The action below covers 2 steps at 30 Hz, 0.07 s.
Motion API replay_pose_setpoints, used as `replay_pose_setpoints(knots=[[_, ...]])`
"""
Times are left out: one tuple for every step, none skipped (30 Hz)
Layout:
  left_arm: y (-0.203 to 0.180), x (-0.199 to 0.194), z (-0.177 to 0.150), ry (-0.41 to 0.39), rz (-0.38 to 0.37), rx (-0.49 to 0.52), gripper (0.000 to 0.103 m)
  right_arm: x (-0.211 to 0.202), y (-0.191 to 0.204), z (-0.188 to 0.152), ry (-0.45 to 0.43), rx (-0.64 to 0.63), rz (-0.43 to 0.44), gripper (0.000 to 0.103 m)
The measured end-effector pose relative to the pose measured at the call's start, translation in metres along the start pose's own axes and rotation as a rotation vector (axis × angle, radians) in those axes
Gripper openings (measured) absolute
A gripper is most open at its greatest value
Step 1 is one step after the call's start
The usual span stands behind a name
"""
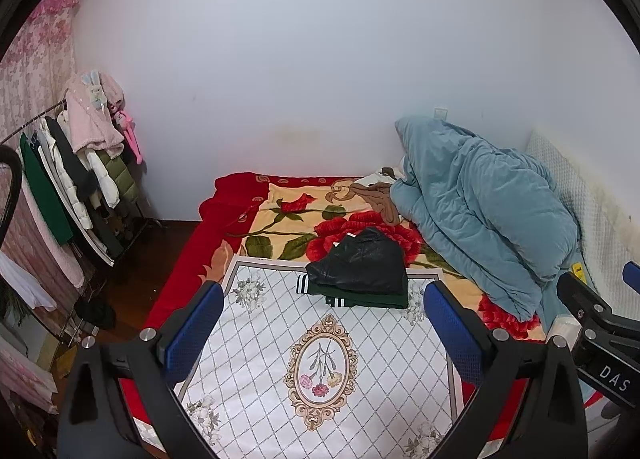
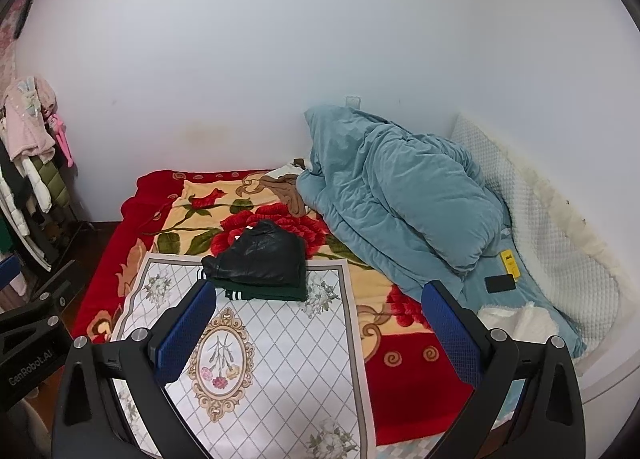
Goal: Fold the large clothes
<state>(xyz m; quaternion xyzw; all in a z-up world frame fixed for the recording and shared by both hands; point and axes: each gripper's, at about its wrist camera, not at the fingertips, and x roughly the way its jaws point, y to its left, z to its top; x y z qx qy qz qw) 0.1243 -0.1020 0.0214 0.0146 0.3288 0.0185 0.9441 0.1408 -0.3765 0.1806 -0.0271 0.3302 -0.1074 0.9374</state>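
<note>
The plain white wall [image 1: 320, 59] fills most of what I see from both wrists. Below it lies the bed, covered by a red floral blanket [image 1: 280, 215] with big roses on a cream ground. A rumpled blue-grey quilted duvet [image 1: 480, 211] is heaped against the wall on the right side of the bed, with a white textured pillow [image 2: 560, 219] behind it. On the left stands a clothes rack [image 1: 80, 179] hung with coats — pink, white, black, olive and green.

Spread over the near part of the blanket is a white mat with a grey diamond pattern and an oval flower medallion [image 1: 320, 359]. At its far edge sits the folded pile: a black leather jacket [image 1: 360, 263] lying on top of a folded dark green garment with white striped cuffs [image 1: 352, 299]. A tan cloth [image 1: 380, 195] is bunched near the foot of the duvet.

My left gripper [image 1: 324, 327] hovers above the mat with its blue-padded fingers spread wide and nothing between them; the pile lies just beyond. My right gripper [image 2: 320, 331] is likewise wide apart and empty, over the right part of the mat.

Beside the duvet, in the right wrist view, lie a small black phone-like slab [image 2: 500, 283] and a yellow card [image 2: 510, 262] — touching or nearly so.
</note>
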Motion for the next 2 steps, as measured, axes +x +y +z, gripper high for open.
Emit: replay_pose_setpoints(knots=[[0.0001, -0.0007, 0.0023, -0.002, 0.002, 0.003, 0.102, -0.0009, 0.0000, -0.0009, 0.000, 0.001, 0.000, 0.103], [0.0007, -0.0015, 0.0041, -0.001, -0.001, 0.005, 0.102, -0.0013, 0.0001, -0.0005, -0.001, 0.004, -0.001, 0.103]])
